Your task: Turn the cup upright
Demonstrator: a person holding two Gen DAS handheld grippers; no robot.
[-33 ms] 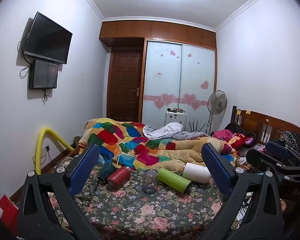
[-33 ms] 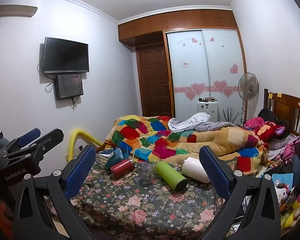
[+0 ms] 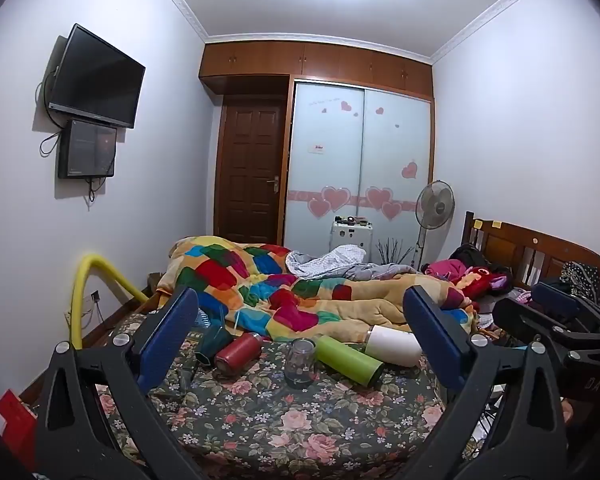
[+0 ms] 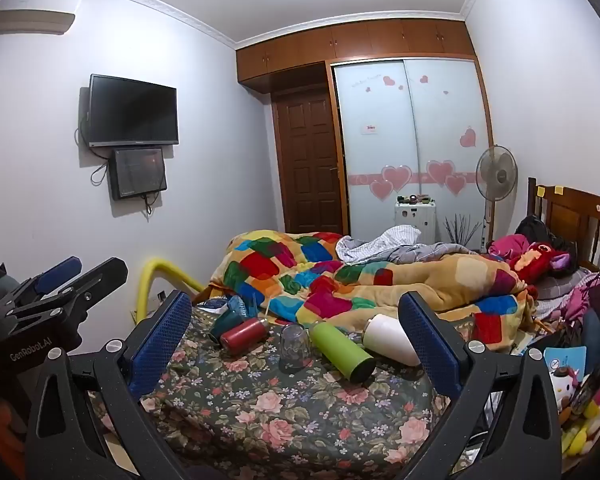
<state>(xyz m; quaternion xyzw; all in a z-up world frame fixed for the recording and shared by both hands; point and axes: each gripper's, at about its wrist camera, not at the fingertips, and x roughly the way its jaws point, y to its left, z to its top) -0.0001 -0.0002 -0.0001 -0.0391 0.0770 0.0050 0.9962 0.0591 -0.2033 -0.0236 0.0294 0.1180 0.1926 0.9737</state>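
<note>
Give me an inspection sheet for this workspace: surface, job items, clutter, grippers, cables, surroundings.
Surface: floral bedsheet, wrinkled, soft.
Job's things: clear glass cup standing mouth-down mid-bed; untouched.
Clutter: green bottle, white tumbler, red bottle and dark teal cup, all lying on their sides; patchwork quilt bunched behind them.
Grippers: left hand-held gripper open, short of the cup; right hand-held gripper open, also short, holding nothing.
Cables: loose wires under the wall TV; nothing seen on the bed.
Surroundings: standing fan, wooden headboard, yellow tube at the left wall.
</note>
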